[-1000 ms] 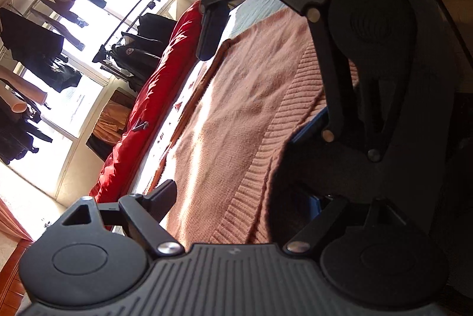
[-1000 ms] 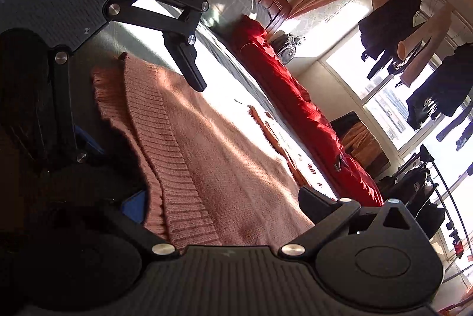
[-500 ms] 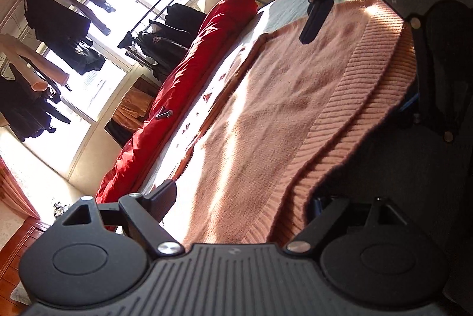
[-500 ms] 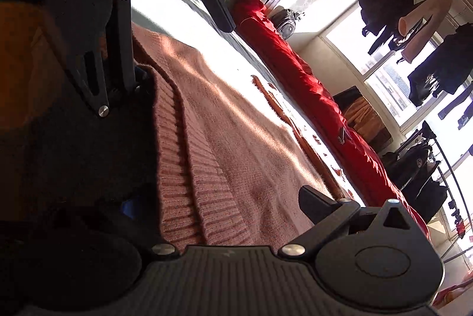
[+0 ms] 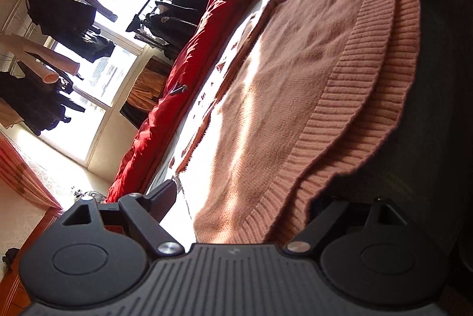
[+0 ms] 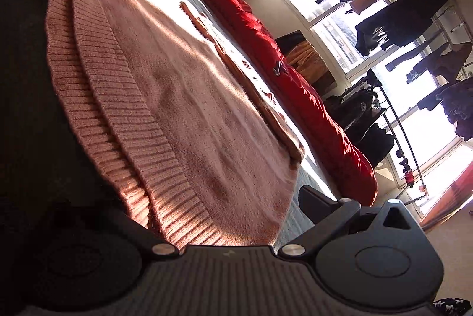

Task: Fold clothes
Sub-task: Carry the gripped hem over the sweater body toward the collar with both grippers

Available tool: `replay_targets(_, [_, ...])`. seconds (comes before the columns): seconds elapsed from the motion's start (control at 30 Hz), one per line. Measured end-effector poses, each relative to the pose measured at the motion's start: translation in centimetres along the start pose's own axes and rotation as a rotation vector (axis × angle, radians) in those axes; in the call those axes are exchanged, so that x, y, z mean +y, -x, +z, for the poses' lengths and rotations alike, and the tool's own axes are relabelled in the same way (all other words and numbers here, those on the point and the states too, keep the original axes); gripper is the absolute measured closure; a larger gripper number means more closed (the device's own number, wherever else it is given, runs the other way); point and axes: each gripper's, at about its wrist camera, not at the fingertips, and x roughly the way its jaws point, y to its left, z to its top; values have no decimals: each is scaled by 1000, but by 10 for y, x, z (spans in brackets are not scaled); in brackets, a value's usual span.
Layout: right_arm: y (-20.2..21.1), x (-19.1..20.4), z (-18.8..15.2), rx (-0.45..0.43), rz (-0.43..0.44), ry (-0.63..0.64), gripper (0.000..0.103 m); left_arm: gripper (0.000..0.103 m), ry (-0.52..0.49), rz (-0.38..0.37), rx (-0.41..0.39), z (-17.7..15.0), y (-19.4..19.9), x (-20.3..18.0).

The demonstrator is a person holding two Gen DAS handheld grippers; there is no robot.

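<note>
So I've got the pink knit sweater spread flat on the bed, and the ribbed hem is the edge facing me. That's the relation everything hangs on: the hem runs crosswise in front of both grippers, and the sweater's long axis heads away from me toward the long red duvet roll and the window side of the room.

My left gripper is at one end of the hem, my right gripper at the other. In each wrist view the ribbing comes right down between the fingers, so the cloth sits inside both sets of jaws. Both are spread wide apart, nothing pinched. The inner finger on each side is lost in shadow under the hem, so I can't tell whether it's under the cloth or just beside it.

Neither hand looks closer than the other; they're pretty much mirrored, each at a hem corner. You can just catch the other gripper's linkage at the far top corner in each view.

The hem shows two ribbed layers, slightly offset, front and back of the sweater I'd guess. If I'm going to fold hem-to-shoulders, I'd want both layers in each pinch, otherwise the top one will peel off and bunch. Sleeves I can't really make out from here, just a darker knit strip along the far edge.
</note>
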Motion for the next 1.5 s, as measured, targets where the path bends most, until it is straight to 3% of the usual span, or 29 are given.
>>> replay_targets(0.17, [0,4,-1,-15,8,43,0,17,-144,21,-20,1,-1,-14])
replay_targets(0.37, [-4,-15,-16,44,19,30,2,19,-155,-18,31,-6,-7,-5])
replay_targets(0.4, [-3,-17,-16,44,46,31,6,22,-184,-48,35,-5,-8,-5])
replay_targets(0.5, [-4,-20,-11,56,181,61,31,37,-269,-144,46,-1,-11,-5])
replay_targets(0.57, [-4,-21,-7,66,263,103,51,63,-315,-232,53,-1,-11,-4])
replay_targets(0.67, [-5,-24,0,92,367,151,70,92,-369,-344,68,1,-12,-1])
replay_targets(0.73, [-8,-28,6,118,432,157,88,93,-355,-373,78,3,-14,5])
replay_targets(0.93, [-15,-41,19,164,498,136,95,98,-284,-444,112,10,-21,26])
replay_targets(1.17, [-21,-69,33,204,549,90,95,99,-277,-538,150,23,-37,51])
replay_targets(1.33, [-29,-96,48,206,561,46,96,99,-244,-534,159,35,-54,75])
replay_targets(1.5, [-45,-119,58,190,533,6,96,99,-225,-480,152,41,-67,91])
